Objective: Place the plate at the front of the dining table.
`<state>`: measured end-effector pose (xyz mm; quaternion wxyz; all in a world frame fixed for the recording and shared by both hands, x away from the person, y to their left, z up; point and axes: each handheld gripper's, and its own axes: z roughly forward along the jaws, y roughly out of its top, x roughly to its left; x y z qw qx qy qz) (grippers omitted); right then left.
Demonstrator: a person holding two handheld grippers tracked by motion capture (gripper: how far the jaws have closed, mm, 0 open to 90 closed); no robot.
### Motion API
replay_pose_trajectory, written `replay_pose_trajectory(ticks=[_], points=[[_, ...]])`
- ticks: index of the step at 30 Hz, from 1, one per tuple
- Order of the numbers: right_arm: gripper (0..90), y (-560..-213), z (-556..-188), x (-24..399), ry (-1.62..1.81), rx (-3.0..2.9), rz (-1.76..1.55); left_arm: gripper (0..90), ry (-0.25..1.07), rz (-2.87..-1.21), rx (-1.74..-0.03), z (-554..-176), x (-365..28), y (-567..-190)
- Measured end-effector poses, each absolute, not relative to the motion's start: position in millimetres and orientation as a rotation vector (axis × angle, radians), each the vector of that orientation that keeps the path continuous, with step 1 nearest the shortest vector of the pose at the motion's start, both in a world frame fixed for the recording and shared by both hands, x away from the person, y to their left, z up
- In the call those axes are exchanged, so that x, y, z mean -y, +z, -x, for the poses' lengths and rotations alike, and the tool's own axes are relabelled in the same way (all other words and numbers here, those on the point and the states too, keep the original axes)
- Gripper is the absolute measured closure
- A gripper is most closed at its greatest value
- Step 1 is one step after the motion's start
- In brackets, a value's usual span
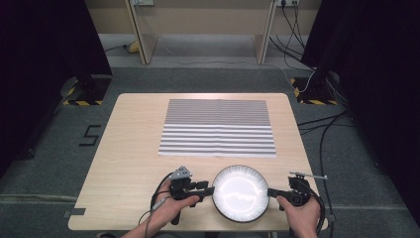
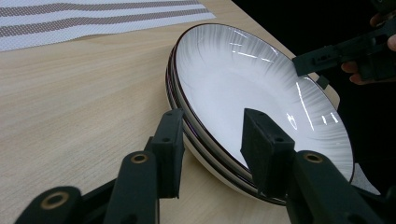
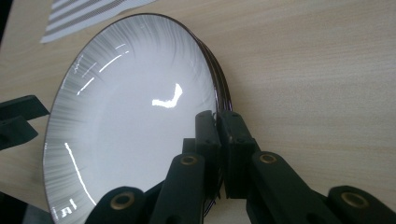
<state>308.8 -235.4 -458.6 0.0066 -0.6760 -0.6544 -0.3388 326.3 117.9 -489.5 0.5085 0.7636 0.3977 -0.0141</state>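
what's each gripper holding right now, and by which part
The right gripper is shut on the rim of the round white plate with grey streaked edge, at its right side. The left gripper straddles the opposite rim, fingers not yet pressing.

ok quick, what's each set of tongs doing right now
left tongs: open, jaws astride the plate rim, pads not pressing
right tongs: shut on the plate's opposite rim

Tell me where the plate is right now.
In the high view the plate sits near the table's front edge, right of centre, just in front of the striped mat, between the left gripper and the right gripper.
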Motion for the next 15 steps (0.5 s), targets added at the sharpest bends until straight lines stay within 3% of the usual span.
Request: replay_pose_trajectory(ticks=[15], points=[[87.9,-464.4,-310.2,245.3,-1.099,1.888,2.106,59.5,-0.049,-1.851,-0.953,-326.2,-114.1,-489.6]])
